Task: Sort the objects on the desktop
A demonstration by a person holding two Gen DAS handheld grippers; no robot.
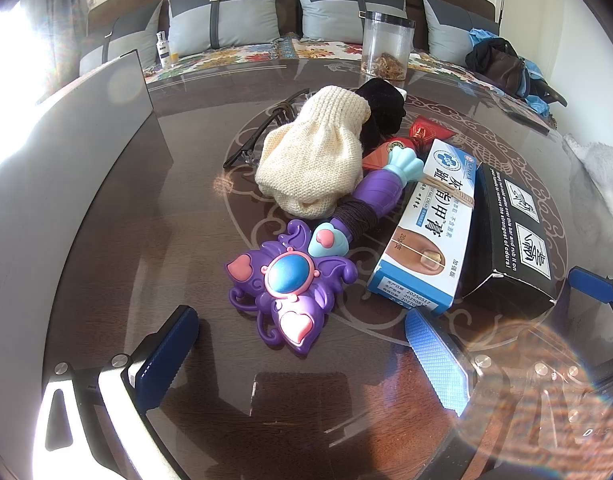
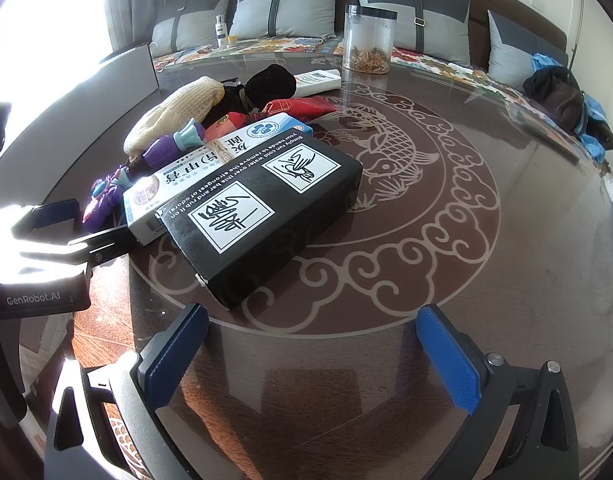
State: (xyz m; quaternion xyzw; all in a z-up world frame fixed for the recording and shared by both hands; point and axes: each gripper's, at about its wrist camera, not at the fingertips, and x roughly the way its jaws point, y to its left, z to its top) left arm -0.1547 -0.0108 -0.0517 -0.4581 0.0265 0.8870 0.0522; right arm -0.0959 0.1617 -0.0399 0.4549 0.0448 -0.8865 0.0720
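A pile lies mid-table: a purple toy wand (image 1: 290,276) (image 2: 106,196), a cream knitted pouch (image 1: 314,152) (image 2: 174,120), a black cloth (image 1: 382,108) (image 2: 270,82), a red packet (image 1: 426,132) (image 2: 298,106), a blue-white cream box (image 1: 430,224) (image 2: 210,168), a black box (image 1: 510,236) (image 2: 262,208), and glasses (image 1: 262,128). My left gripper (image 1: 302,360) is open, just short of the wand; it also shows in the right wrist view (image 2: 66,224). My right gripper (image 2: 312,360) is open, just short of the black box.
A clear jar (image 1: 386,46) (image 2: 368,38) stands at the table's far side, with a white tube (image 2: 318,80) near it. A grey board (image 1: 86,128) stands at the left. A sofa with cushions, a small bottle (image 1: 163,50) and bags (image 1: 502,64) lies behind.
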